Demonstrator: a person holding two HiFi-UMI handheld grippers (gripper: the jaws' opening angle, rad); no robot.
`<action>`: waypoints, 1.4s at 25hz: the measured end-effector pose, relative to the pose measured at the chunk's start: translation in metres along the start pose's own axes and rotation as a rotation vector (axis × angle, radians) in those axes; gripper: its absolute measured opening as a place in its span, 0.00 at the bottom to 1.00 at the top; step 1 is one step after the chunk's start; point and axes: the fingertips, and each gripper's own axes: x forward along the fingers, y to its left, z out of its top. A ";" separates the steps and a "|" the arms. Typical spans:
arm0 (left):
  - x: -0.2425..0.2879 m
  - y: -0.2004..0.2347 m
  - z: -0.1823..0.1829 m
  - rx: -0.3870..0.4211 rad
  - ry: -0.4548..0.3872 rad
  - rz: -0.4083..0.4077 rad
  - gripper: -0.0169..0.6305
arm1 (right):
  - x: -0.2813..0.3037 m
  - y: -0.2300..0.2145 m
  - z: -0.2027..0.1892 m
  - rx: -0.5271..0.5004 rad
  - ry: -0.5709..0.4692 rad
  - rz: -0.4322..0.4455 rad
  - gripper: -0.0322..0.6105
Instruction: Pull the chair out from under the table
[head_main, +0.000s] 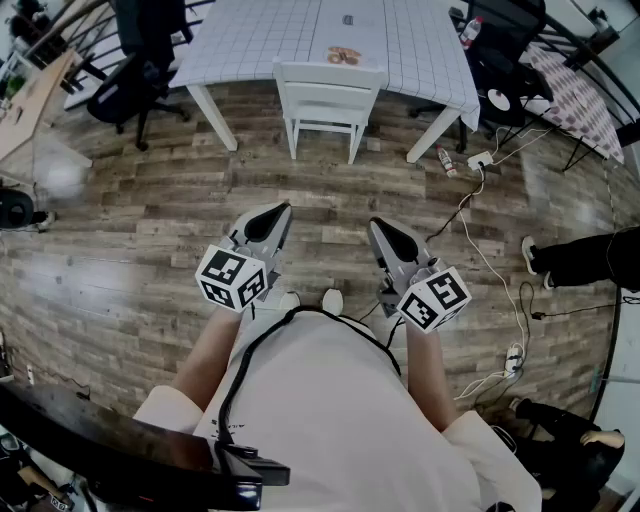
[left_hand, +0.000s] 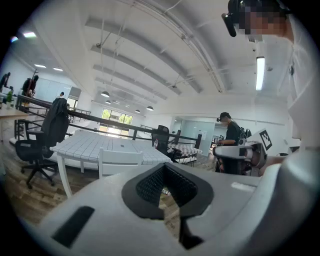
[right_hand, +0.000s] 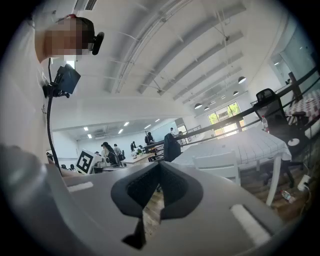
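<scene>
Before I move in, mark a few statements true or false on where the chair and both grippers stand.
1. The white chair stands pushed in at the table. True.
2. The left gripper is shut on the chair's backrest. False: its fingers are shut on nothing, well short of the chair.
3. The right gripper is shut and empty. True.
4. The chair lies tipped on its side. False: it stands upright on its legs.
</scene>
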 end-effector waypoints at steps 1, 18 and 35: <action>0.000 0.001 0.001 -0.001 -0.001 0.005 0.03 | 0.001 0.000 0.001 -0.002 0.003 0.004 0.06; 0.002 -0.007 0.000 0.007 0.000 0.036 0.04 | -0.010 -0.001 0.003 0.040 0.002 0.096 0.06; 0.009 -0.036 -0.016 -0.007 0.015 0.096 0.04 | -0.052 -0.031 -0.005 0.055 -0.006 0.142 0.07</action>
